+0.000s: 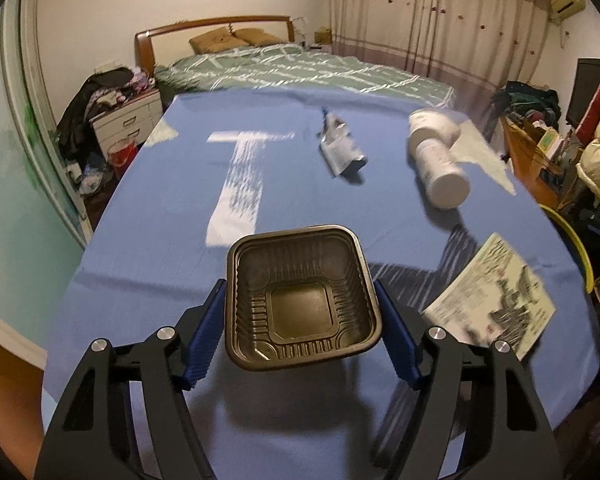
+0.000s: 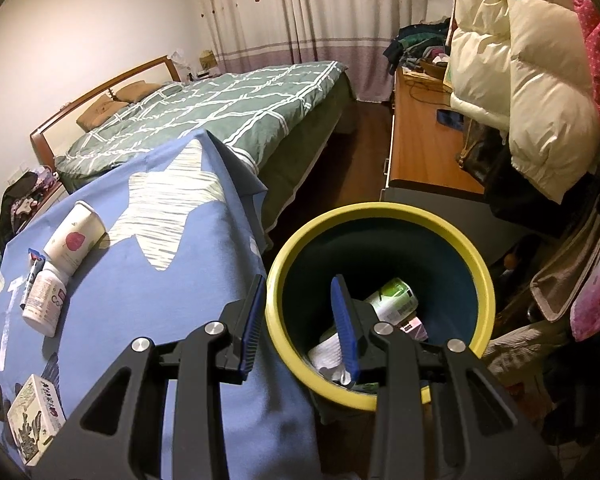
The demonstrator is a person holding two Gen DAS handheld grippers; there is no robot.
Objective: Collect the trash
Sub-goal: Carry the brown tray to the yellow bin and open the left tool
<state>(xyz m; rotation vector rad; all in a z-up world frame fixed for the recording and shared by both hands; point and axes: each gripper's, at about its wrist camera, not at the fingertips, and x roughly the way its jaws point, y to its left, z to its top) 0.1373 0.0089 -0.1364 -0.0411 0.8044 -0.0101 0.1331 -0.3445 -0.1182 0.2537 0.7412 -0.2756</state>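
A black ribbed plastic tray [image 1: 302, 300] sits between the blue pads [image 1: 206, 336] of my left gripper [image 1: 300, 286]. Both pads press on its sides, and it casts a shadow on the blue tablecloth [image 1: 140, 220] below. Farther back on the cloth lie a crumpled foil wrapper [image 1: 340, 148], a paper cup [image 1: 432, 124] and a white bottle [image 1: 440, 172], both on their sides. My right gripper [image 2: 298, 280] is open and holds nothing, hovering at the table edge over the yellow-rimmed bin [image 2: 380, 210]. A green-and-white can [image 2: 394, 300] and white paper [image 2: 328, 352] lie in the bin.
A printed box [image 1: 496, 300] lies at the table's right edge, near the bin. Behind the table stands a bed with a green quilt [image 2: 220, 112]. A wooden desk [image 2: 420, 148] and hanging coats [image 2: 520, 80] crowd the right side beyond the bin.
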